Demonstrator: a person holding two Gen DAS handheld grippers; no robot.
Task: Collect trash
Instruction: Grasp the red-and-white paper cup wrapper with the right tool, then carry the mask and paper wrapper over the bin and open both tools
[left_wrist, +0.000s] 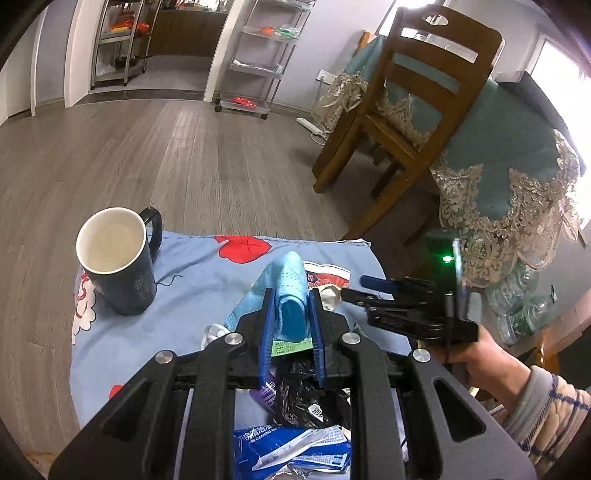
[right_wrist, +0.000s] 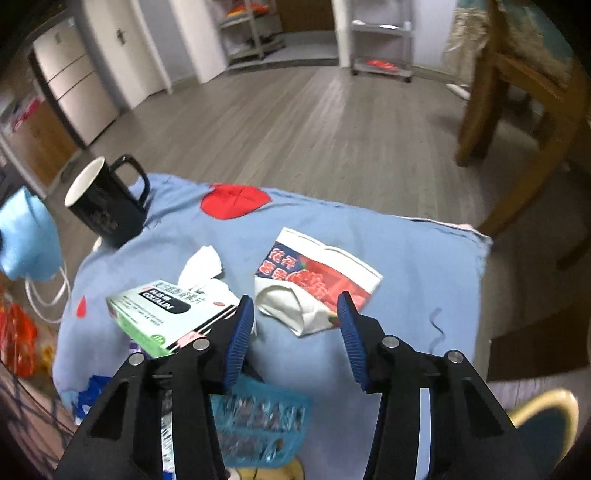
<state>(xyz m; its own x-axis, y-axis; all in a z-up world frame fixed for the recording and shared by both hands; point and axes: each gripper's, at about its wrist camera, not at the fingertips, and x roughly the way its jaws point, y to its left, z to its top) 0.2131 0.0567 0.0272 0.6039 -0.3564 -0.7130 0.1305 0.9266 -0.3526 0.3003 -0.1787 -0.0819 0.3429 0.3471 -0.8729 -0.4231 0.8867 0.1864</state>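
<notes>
My left gripper (left_wrist: 291, 317) is shut on a light blue face mask (left_wrist: 286, 291), lifted above the blue patterned cloth (left_wrist: 192, 280); the mask (right_wrist: 29, 236) hangs at the left edge of the right wrist view with white loops dangling. My right gripper (right_wrist: 295, 301) points down at a crumpled red-and-white paper packet (right_wrist: 317, 273). Its jaws stand open on either side of the packet's near end, pads not pressing. A hand holds this gripper (left_wrist: 360, 290) at the right of the left wrist view. A green-and-white medicine box (right_wrist: 166, 314) and a torn white tissue (right_wrist: 203, 264) lie left of it.
A dark mug (right_wrist: 103, 199) stands at the cloth's far left corner. A blue mesh basket (right_wrist: 258, 424) with wrappers sits under the right gripper. A blue wipes pack (left_wrist: 291, 446) and a black bag (left_wrist: 299, 391) lie below the left gripper. A wooden chair (left_wrist: 406, 110) stands at the right.
</notes>
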